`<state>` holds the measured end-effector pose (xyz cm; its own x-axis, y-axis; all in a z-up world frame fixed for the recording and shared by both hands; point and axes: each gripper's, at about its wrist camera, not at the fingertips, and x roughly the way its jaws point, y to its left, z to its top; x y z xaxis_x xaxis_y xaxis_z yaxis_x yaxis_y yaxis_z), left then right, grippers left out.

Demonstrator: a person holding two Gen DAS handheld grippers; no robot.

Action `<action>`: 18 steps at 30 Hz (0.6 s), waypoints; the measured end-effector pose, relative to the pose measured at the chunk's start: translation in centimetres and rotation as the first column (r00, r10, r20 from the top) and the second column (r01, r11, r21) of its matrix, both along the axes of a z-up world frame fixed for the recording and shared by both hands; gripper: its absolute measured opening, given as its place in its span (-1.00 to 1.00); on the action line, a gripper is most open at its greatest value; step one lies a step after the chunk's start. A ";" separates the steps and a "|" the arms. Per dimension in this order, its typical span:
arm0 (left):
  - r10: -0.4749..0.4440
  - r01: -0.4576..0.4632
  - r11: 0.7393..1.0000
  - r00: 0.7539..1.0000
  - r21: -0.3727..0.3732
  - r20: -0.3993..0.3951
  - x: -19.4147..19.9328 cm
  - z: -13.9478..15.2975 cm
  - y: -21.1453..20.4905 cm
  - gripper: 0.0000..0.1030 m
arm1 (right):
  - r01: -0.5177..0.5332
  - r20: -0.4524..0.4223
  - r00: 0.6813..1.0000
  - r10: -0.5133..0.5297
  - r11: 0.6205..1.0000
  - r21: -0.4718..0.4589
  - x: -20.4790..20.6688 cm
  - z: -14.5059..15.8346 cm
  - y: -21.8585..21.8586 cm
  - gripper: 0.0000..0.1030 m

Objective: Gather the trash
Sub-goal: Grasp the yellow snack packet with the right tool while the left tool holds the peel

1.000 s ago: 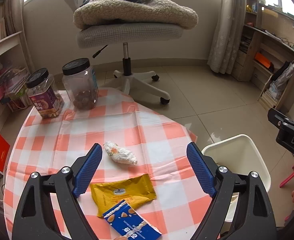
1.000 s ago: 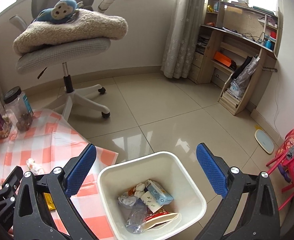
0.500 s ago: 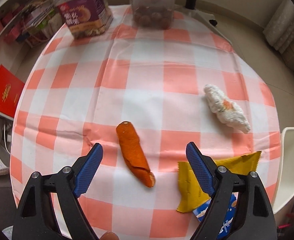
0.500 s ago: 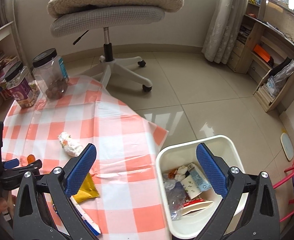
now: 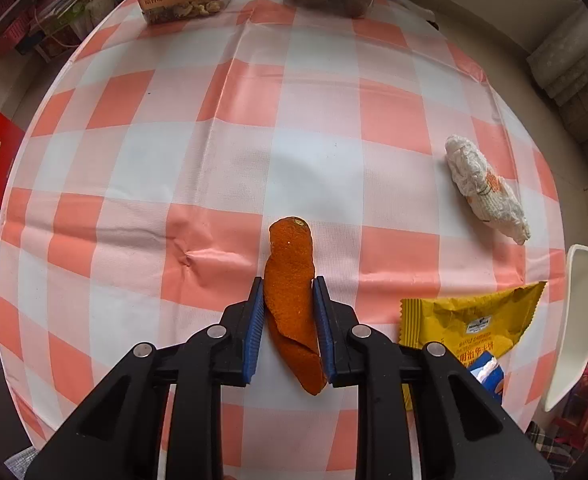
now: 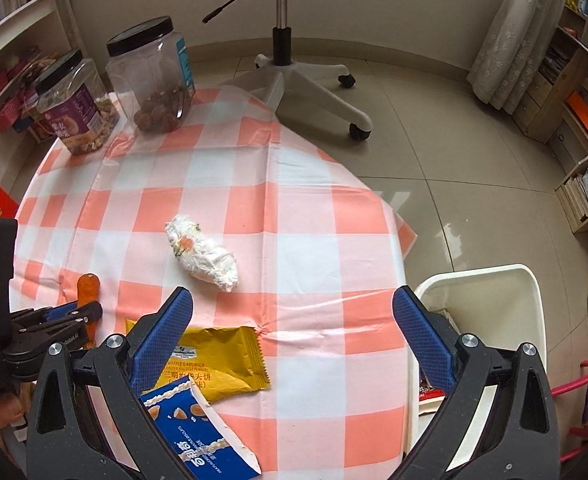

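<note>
Closed in since half a second ago: left gripper (image 5: 286, 324), jaws now narrow, blue pads (image 5: 255, 328) pressed against both sides of curled orange citrus peel (image 5: 292, 296) lying near the desk's near edge on pink-and-white checked tablecloth (image 5: 214, 160). Right gripper (image 6: 292, 344) hovering with jaws spread wide, holding nothing. Crumpled white tissue wad (image 6: 202, 254) farther out, yellow foil snack wrapper (image 6: 218, 356) and blue wrapper (image 6: 198, 432) near. White plastic trash bin (image 6: 494, 300) off to the right on the floor.
</note>
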<state>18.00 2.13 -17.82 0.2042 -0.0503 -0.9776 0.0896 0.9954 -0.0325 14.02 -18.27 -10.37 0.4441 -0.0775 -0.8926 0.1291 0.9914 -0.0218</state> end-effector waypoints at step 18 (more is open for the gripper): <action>-0.054 0.065 0.991 0.994 -0.113 0.095 -4.4 6.7 3.0 -0.53 | 0.000 -0.185 0.982 0.030 0.987 0.158 -0.3 -7.1 2.7 -0.24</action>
<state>13.56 5.14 -11.15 0.2857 -0.1765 -0.9419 0.1567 0.9783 -0.1358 13.76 -15.58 -17.52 0.2687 0.0755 -0.9602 0.1223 0.9862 0.1118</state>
